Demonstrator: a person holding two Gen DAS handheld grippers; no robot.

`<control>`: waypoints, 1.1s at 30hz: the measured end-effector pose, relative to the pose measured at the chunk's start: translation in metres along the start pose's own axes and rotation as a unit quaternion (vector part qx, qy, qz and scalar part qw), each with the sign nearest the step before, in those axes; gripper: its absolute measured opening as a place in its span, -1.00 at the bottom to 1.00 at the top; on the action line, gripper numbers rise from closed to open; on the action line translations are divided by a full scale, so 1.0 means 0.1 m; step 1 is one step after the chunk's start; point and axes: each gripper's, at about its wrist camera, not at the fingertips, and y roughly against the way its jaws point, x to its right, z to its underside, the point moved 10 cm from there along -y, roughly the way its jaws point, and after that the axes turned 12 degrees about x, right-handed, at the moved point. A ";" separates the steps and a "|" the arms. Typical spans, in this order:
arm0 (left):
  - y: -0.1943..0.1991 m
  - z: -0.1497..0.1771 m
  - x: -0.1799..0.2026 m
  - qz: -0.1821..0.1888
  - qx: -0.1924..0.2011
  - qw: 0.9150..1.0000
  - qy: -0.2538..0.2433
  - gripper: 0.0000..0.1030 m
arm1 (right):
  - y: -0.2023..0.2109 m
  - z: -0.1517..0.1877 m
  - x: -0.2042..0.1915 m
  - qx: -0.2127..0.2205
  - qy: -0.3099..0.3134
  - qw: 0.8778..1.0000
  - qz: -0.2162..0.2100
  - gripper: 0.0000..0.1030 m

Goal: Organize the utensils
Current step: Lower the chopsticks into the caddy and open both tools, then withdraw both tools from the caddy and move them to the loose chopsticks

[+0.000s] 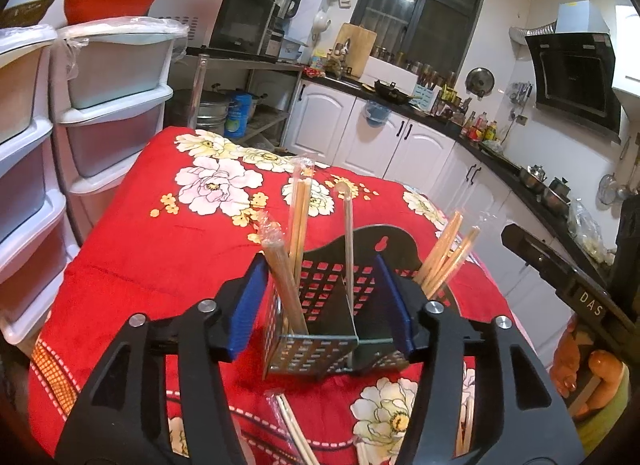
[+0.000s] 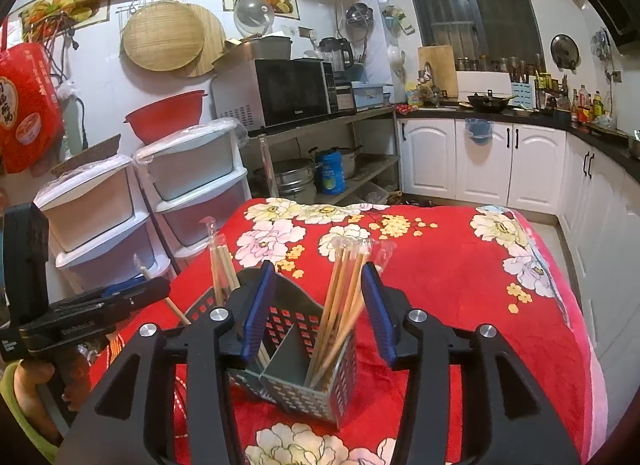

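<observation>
Wrapped chopsticks (image 1: 290, 429) lie before the perforated holder (image 1: 316, 345); drawers (image 1: 116, 105) flank it.

Red floral cloth (image 2: 440, 265) covers table. Plastic drawer units (image 2: 192, 193) stand beside it w/ red basin (image 2: 164, 117) on top — microwave (image 2: 292, 91) on metal shelf, white cabinets (image 2: 480, 161), wok (image 2: 486, 101) on counter.

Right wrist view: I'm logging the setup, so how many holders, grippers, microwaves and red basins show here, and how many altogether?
Holder: 1
Grippers: 2, the right gripper and the left gripper
Microwave: 1
Red basin: 1
Total: 5
</observation>
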 end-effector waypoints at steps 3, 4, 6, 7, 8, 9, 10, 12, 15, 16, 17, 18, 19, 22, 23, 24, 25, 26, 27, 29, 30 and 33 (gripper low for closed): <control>0.09 0.03 -0.01 0.000 0.003 1.000 0.001 0.10 | 0.06 0.03 -0.01 0.000 0.003 1.000 0.002 -0.07; 0.13 0.03 -0.01 0.001 0.005 1.000 0.002 0.15 | 0.09 0.04 -0.02 0.000 0.004 1.000 0.003 -0.05; 0.18 0.04 -0.01 0.000 0.008 1.000 0.002 0.25 | 0.14 0.06 -0.02 0.000 0.005 1.000 0.004 0.00; 0.21 0.05 -0.01 0.001 0.009 1.000 0.003 0.39 | 0.17 0.08 -0.03 0.000 0.005 1.000 0.004 0.04; 0.24 0.05 -0.01 0.001 0.010 1.000 0.005 0.51 | 0.19 0.09 -0.03 0.000 0.006 1.000 0.004 0.05; 0.27 0.06 -0.02 0.000 0.012 1.000 0.007 0.53 | 0.22 0.11 -0.03 -0.001 0.007 1.000 0.005 0.06; 0.30 0.07 -0.03 -0.001 0.014 1.000 0.009 0.55 | 0.24 0.13 -0.04 -0.002 0.007 1.000 0.005 0.07; 0.34 0.09 -0.04 -0.001 0.014 1.000 0.009 0.63 | 0.28 0.16 -0.05 -0.003 0.008 1.000 0.004 0.12; 0.38 0.12 -0.04 -0.001 0.015 1.000 0.008 0.69 | 0.35 0.22 -0.05 -0.003 0.007 1.000 0.005 0.23; 0.40 0.13 -0.04 -0.001 0.015 1.000 0.008 0.73 | 0.37 0.24 -0.05 -0.004 0.007 1.000 0.005 0.24; 0.41 0.13 -0.04 -0.001 0.016 1.000 0.008 0.77 | 0.39 0.26 -0.06 -0.005 0.008 1.000 0.005 0.24; 0.43 0.15 -0.04 -0.001 0.017 1.000 0.007 0.77 | 0.40 0.28 -0.06 -0.006 0.008 1.000 0.005 0.25; 0.45 0.16 -0.04 -0.002 0.017 1.000 0.006 0.77 | 0.43 0.31 -0.06 -0.007 0.008 1.000 0.006 0.27; 0.49 0.22 -0.05 -0.001 0.016 1.000 0.006 0.77 | 0.50 0.38 -0.05 -0.010 0.008 1.000 0.007 0.32; 0.50 0.23 -0.04 -0.002 0.016 1.000 0.005 0.77 | 0.52 0.41 -0.04 -0.012 0.008 1.000 0.008 0.32; 0.52 0.26 -0.04 -0.003 0.014 1.000 0.003 0.77 | 0.53 0.43 -0.04 -0.013 0.008 1.000 0.009 0.33; 0.53 0.28 -0.05 -0.003 0.014 1.000 0.003 0.77 | 0.55 0.46 -0.03 -0.014 0.008 1.000 0.010 0.34; 0.55 0.31 -0.05 -0.003 0.013 1.000 0.003 0.77 | 0.56 0.48 -0.03 -0.016 0.007 1.000 0.011 0.34; 0.56 0.33 -0.04 -0.003 0.012 1.000 0.003 0.77 | 0.58 0.52 -0.02 -0.018 0.006 1.000 0.012 0.35; 0.58 0.37 -0.04 -0.003 0.011 1.000 0.002 0.77 | 0.61 0.57 -0.01 -0.022 0.006 1.000 0.014 0.36; 0.59 0.40 -0.04 -0.003 0.009 1.000 0.002 0.77 | 0.62 0.60 0.00 -0.024 0.006 1.000 0.015 0.36; 0.60 0.47 -0.05 -0.003 0.004 1.000 0.003 0.77 | 0.67 0.68 0.02 -0.030 0.007 0.999 0.017 0.36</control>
